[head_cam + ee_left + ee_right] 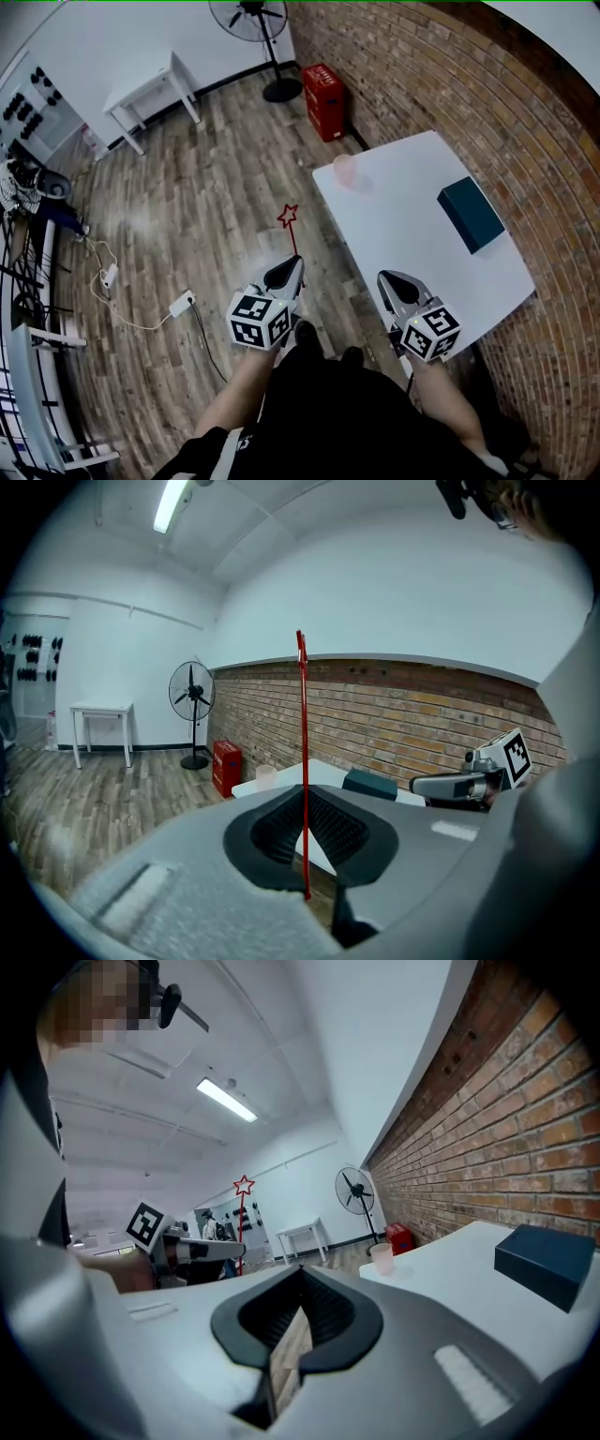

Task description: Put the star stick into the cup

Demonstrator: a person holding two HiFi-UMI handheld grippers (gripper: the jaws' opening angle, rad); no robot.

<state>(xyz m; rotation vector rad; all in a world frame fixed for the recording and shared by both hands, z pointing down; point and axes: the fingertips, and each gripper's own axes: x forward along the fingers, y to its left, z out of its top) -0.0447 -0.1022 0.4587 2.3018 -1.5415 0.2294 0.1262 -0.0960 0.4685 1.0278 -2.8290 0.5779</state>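
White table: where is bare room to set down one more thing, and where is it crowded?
The white table is mostly bare. The widest free patch lies between the cup at its far corner and the teal box near the brick wall. The strip from the box to the near edge is free too. Only those two spots are taken.

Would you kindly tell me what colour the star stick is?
Red; the star stick shows best in the left gripper view.

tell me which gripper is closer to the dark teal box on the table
Right. The right gripper is by the table's near edge, the box ahead to its right. The left gripper, holding the star stick, is off the table's left side.
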